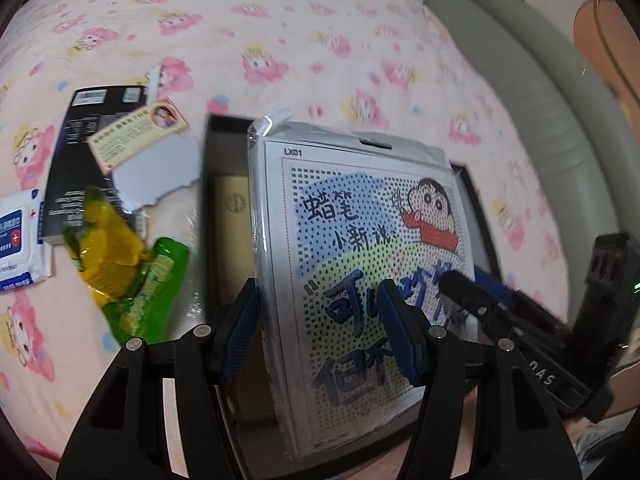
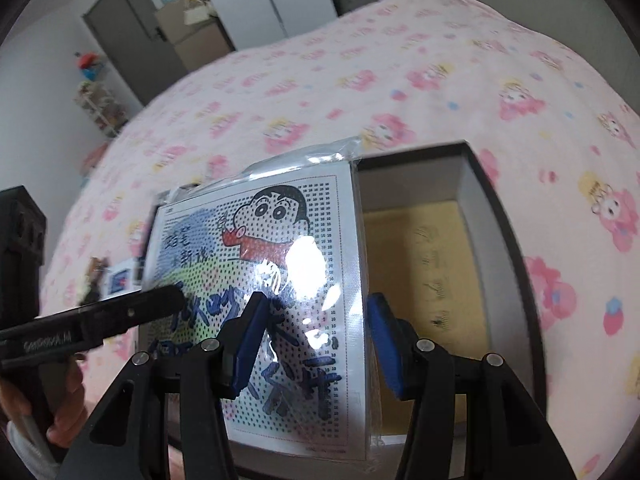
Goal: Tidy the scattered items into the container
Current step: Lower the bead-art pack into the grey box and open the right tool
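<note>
A plastic-wrapped cartoon art card (image 1: 360, 264) stands tilted over an open dark box (image 1: 224, 208) with a tan floor. My left gripper (image 1: 324, 328) straddles the card's lower left part with its blue pads wide apart. My right gripper (image 2: 316, 344) also stands around the card (image 2: 260, 280), jaws apart, over the box (image 2: 472, 264). Whether either pad presses the card is unclear. The right gripper's finger (image 1: 472, 296) reaches in at the card's right in the left view.
On the pink cartoon bedsheet (image 1: 320, 40) left of the box lie a black booklet (image 1: 80, 152), a small card (image 1: 140, 136), a wet-wipes pack (image 1: 20, 236) and yellow-green snack packets (image 1: 128, 272). A grey headboard (image 1: 540, 100) runs at right.
</note>
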The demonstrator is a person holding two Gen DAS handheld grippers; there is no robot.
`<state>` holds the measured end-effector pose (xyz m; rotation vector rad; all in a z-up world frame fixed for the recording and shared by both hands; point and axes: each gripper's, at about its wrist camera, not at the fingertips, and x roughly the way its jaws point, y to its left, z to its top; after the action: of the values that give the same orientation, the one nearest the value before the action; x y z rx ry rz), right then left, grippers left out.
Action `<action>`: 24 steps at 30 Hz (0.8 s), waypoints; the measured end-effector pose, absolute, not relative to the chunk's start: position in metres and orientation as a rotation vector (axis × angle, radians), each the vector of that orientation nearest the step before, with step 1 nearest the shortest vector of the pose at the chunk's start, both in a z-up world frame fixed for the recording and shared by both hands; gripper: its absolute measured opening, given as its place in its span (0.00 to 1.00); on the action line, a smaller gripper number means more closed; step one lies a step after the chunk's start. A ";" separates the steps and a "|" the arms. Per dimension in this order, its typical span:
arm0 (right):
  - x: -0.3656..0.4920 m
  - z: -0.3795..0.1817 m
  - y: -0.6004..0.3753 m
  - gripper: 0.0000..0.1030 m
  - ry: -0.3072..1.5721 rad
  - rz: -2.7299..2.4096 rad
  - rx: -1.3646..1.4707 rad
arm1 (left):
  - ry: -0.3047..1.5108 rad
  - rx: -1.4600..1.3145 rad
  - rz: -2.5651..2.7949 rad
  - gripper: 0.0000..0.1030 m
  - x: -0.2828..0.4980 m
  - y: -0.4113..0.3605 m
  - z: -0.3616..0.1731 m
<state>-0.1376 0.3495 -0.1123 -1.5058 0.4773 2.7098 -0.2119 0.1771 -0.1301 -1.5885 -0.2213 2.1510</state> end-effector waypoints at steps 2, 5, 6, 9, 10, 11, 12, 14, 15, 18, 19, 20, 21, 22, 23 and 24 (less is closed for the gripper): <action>-0.142 -0.122 0.353 0.47 0.495 2.663 -1.553 | -0.161 -1.613 2.172 0.58 -0.213 0.185 -0.137; -0.147 -0.139 0.357 0.47 0.554 2.595 -1.654 | -0.077 -1.636 2.207 0.58 -0.210 0.192 -0.140; -0.149 -0.145 0.358 0.47 0.579 2.573 -1.688 | -0.051 -1.646 2.218 0.58 -0.210 0.194 -0.140; -0.153 -0.155 0.360 0.47 0.636 2.530 -1.751 | 0.035 -1.670 2.248 0.59 -0.205 0.201 -0.142; -0.154 -0.157 0.360 0.47 0.641 2.519 -1.764 | 0.067 -1.676 2.258 0.59 -0.204 0.204 -0.143; -0.154 -0.158 0.359 0.47 0.636 2.510 -1.775 | 0.102 -1.681 2.269 0.60 -0.202 0.207 -0.144; -0.154 -0.160 0.358 0.47 0.632 2.500 -1.786 | 0.141 -1.686 2.280 0.59 -0.200 0.211 -0.146; -0.155 -0.162 0.355 0.47 0.603 2.481 -1.809 | 0.199 -1.691 2.292 0.59 -0.197 0.217 -0.149; -0.155 -0.163 0.354 0.47 0.580 2.470 -1.817 | 0.214 -1.691 2.291 0.59 -0.196 0.220 -0.150; -0.158 -0.167 0.353 0.47 0.525 2.431 -1.813 | 0.216 -1.690 2.293 0.58 -0.197 0.224 -0.152; -0.158 -0.167 0.354 0.47 0.518 2.423 -1.804 | 0.187 -1.700 2.283 0.58 -0.198 0.224 -0.152; -0.157 -0.166 0.355 0.47 0.521 2.418 -1.795 | 0.166 -1.702 2.286 0.58 -0.198 0.223 -0.152; -0.156 -0.165 0.357 0.47 0.525 2.416 -1.784 | 0.143 -1.693 2.290 0.58 -0.197 0.222 -0.149; -0.155 -0.163 0.358 0.47 0.529 2.417 -1.767 | 0.127 -1.685 2.287 0.58 -0.195 0.221 -0.147; -0.154 -0.161 0.360 0.47 0.526 2.420 -1.745 | 0.132 -1.681 2.278 0.57 -0.193 0.222 -0.147; -0.153 -0.159 0.362 0.47 0.522 2.417 -1.718 | 0.140 -1.677 2.270 0.57 -0.192 0.223 -0.147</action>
<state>-0.1533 0.3621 -0.1589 -1.7179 0.5222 2.4167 -0.1916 0.2226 -0.1468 -1.6775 0.1400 2.2696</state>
